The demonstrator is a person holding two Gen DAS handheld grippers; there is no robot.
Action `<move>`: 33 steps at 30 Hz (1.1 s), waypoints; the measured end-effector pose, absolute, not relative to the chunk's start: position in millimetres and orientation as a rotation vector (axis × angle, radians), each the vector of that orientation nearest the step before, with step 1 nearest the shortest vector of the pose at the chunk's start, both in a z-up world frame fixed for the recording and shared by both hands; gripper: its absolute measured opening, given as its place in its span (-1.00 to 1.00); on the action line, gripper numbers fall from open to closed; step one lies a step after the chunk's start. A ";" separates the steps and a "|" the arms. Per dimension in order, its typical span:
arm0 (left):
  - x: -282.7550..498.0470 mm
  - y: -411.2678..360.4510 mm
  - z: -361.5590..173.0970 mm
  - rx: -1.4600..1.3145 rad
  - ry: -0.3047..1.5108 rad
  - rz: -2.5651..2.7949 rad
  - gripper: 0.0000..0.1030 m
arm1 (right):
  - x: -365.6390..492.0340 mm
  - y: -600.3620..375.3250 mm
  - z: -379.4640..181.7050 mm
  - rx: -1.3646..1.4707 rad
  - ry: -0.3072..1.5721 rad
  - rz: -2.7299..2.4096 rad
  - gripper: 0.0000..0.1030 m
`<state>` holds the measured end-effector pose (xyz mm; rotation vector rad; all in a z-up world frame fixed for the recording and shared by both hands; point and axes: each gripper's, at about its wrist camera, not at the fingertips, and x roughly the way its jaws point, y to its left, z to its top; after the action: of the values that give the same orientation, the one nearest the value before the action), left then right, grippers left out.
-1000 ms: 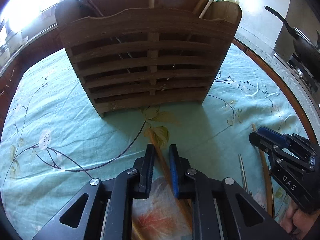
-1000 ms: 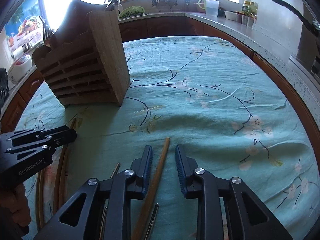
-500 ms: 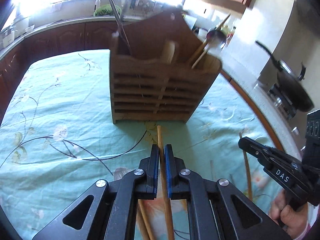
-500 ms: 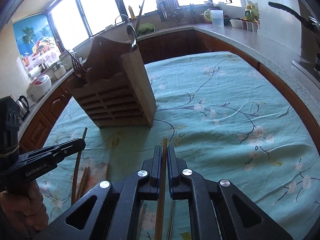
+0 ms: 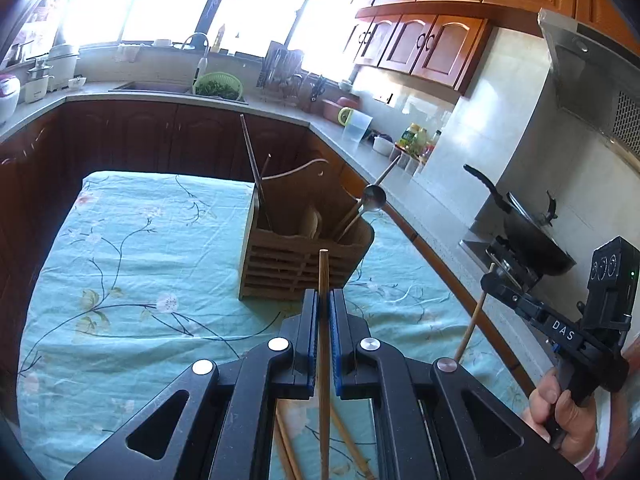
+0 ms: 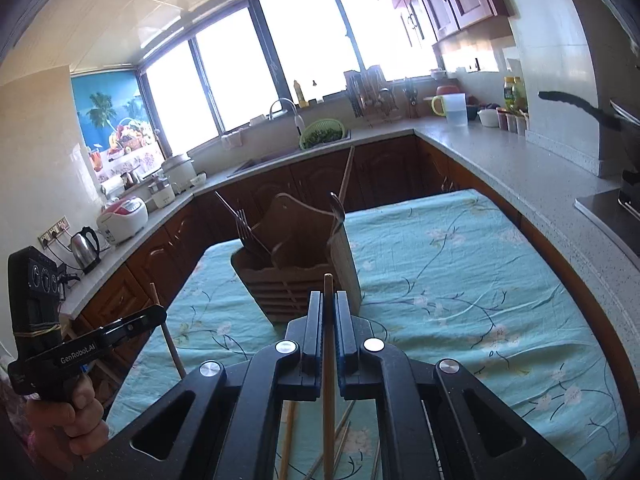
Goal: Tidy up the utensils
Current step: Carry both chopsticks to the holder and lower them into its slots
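On the cloth-covered surface (image 5: 120, 280) ahead of me stands the wooden utensil holder (image 5: 296, 268), slatted at the front, with a spoon (image 5: 372, 196) leaning out of its right-hand slot and a fork (image 6: 244, 224) and a few thin sticks poking from the left.

My left claw (image 5: 324, 308) is pinched tight on a wooden chopstick (image 5: 323, 280) that runs up between the blue pads, its tip showing just above them. My right claw (image 6: 329, 312) is pressed the same way on a second chopstick (image 6: 329, 292). Each stick also shows from the other side: the right one hangs slanted from the claw in the left wrist view, the left one in the right wrist view. Both are held clear above the surface, and both claws point towards the holder, which sits near but apart from them.

I judge that I am in the carrying step: two sticks lifted, neither yet dropped in. More loose chopsticks (image 5: 288, 448) lie on the cloth below the claws, so the job is far from done.

Next, I need to bring each tip over an open compartment, tilt the stick nearer to upright, lower it past the rim and only then spread the claw. The long tails could snag the slats or the utensils already inside.
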<state>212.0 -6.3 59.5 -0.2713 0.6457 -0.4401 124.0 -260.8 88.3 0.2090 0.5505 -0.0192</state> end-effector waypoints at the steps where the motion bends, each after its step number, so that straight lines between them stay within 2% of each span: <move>1: 209.2 -5.0 60.9 -0.273 0.634 -0.438 -0.93 | 120.9 -259.0 93.1 0.207 0.534 -0.017 -0.91; 23: 190.6 24.9 91.6 -0.280 0.531 -0.406 -0.93 | 126.9 -255.4 118.2 0.217 0.460 0.007 -0.91; 33: 208.2 31.3 122.1 -0.275 0.403 -0.381 -0.93 | 153.7 -261.0 157.7 0.227 0.345 0.005 -0.91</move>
<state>208.2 31.3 122.1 -0.2747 0.4031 -0.3806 153.7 -261.0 157.7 0.2275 0.3450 0.0051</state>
